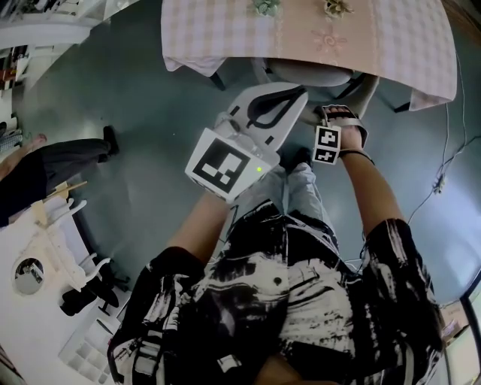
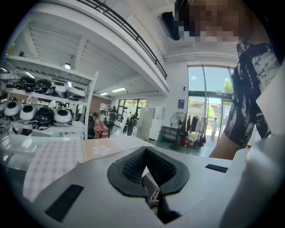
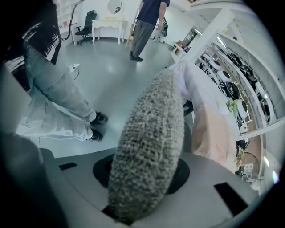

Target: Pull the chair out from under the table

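Note:
The chair (image 1: 310,74) has a grey woven back and stands tucked under the table (image 1: 225,37), which wears a pink checked cloth. My right gripper (image 1: 338,114) points steeply down at the chair's top edge, mostly hidden by the hand. In the right gripper view the chair back (image 3: 151,142) fills the gap between the jaws, and the right gripper (image 3: 142,176) is shut on it. My left gripper (image 1: 297,94) hovers nearly level just left of the chair back. In its own view the left gripper (image 2: 146,149) has its tips together and holds nothing; the table top (image 2: 49,160) lies beyond.
Someone in dark trousers (image 1: 68,154) stands at the left. A white desk (image 1: 30,248) with clutter is at the lower left. A cable (image 1: 443,173) trails on the floor at the right. Small plants (image 1: 264,6) sit on the table. Shelves of helmets (image 3: 236,89) rise behind it.

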A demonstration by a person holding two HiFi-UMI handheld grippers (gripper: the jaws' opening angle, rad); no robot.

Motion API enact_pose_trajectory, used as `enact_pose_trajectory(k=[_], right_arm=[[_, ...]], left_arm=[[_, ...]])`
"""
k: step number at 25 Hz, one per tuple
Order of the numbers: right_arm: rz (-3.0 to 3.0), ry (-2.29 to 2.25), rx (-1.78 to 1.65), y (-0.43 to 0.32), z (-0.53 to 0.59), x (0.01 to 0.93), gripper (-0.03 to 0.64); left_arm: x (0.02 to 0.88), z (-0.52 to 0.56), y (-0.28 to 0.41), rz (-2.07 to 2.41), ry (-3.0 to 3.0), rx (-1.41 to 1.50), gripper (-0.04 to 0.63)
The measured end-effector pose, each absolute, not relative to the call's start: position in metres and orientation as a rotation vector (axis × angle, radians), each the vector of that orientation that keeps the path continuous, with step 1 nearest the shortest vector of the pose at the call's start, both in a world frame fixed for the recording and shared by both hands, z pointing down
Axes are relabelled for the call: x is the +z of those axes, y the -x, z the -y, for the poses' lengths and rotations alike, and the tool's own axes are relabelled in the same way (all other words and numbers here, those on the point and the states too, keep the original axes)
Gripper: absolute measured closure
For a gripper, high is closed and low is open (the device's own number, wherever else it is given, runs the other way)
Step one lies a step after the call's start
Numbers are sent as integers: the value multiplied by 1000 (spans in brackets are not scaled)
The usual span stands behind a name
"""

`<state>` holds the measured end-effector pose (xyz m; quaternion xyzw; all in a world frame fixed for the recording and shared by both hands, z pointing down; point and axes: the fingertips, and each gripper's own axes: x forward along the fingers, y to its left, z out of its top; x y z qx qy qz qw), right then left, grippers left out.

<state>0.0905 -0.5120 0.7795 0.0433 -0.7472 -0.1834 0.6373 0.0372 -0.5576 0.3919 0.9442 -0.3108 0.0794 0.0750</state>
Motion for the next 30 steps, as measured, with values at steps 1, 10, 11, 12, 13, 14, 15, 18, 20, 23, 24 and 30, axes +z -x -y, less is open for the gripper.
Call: enact_pose_trajectory(k=[1, 10, 11, 12, 13, 14, 15, 18, 20, 23, 24, 30], right_arm=[[1708, -97, -416, -90, 512, 780, 505], [1724, -73, -406, -89, 509, 779, 528], [1725, -70, -408, -89, 508, 778, 537], [1726, -68, -409, -89, 507, 777, 543], [1724, -68, -408, -89, 506, 777, 549], [1722, -71, -405, -89, 505, 776, 551], [1721, -74, -400, -89, 504, 775, 552], [1720, -85, -383, -87, 500, 775, 555], [1720, -91, -373, -86, 495, 775, 555], [1718, -96, -366, -84, 482, 775, 557], [1718, -96, -364, -83, 477, 775, 557], [1719, -98, -351, -78, 439, 775, 557]], left_arm=[[392, 558, -37, 932, -2832, 241, 594], [392, 554, -37, 927, -2838, 242, 594], [391, 554, -36, 929, -2838, 240, 594], [390, 553, -34, 930, -2838, 238, 594], [388, 552, -33, 931, -2839, 237, 594], [386, 552, -33, 931, -2841, 236, 594], [384, 551, -32, 930, -2845, 233, 594], [380, 549, -30, 931, -2851, 222, 594], [378, 547, -27, 931, -2853, 217, 594], [376, 541, -21, 929, -2857, 211, 594], [375, 540, -19, 927, -2859, 210, 594], [366, 526, -15, 885, -2898, 200, 594]])
